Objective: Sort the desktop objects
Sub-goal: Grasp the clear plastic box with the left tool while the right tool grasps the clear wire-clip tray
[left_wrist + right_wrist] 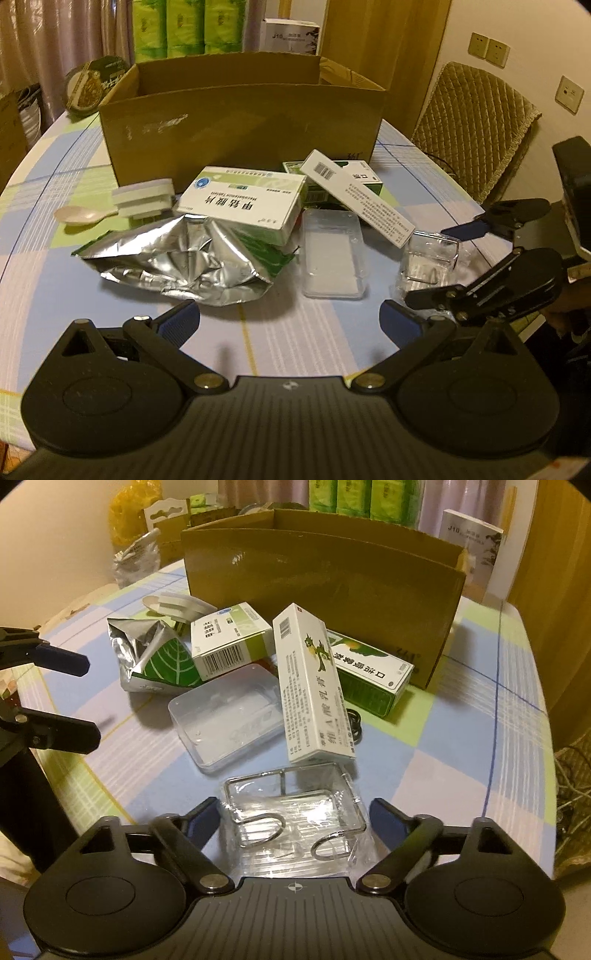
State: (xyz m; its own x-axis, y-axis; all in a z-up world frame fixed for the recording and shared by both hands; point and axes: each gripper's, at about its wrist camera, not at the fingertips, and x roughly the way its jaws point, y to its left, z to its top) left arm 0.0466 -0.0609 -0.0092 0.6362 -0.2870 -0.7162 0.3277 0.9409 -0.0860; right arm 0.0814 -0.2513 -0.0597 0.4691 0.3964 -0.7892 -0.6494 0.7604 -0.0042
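Note:
An open cardboard box (pixel 240 122) stands at the back of the table; it also shows in the right wrist view (pixel 325 579). In front of it lie a silver foil bag (pixel 177 258), a white medicine box (pixel 243 203), a long white carton (pixel 310 686), a green-and-white carton (pixel 369 675), a clear plastic case (pixel 225 720) and a wire rack in clear wrap (pixel 295 816). My right gripper (pixel 293 821) is open with its fingers either side of the wire rack. My left gripper (pixel 290 319) is open and empty above the tablecloth, just short of the foil bag.
A pale spoon (pixel 81 216) and a white plastic piece (pixel 144 199) lie left of the boxes. A black ring (pixel 354 723) lies by the long carton. A padded chair (pixel 476 125) stands to the right. Green packs (pixel 184 26) stand behind the cardboard box.

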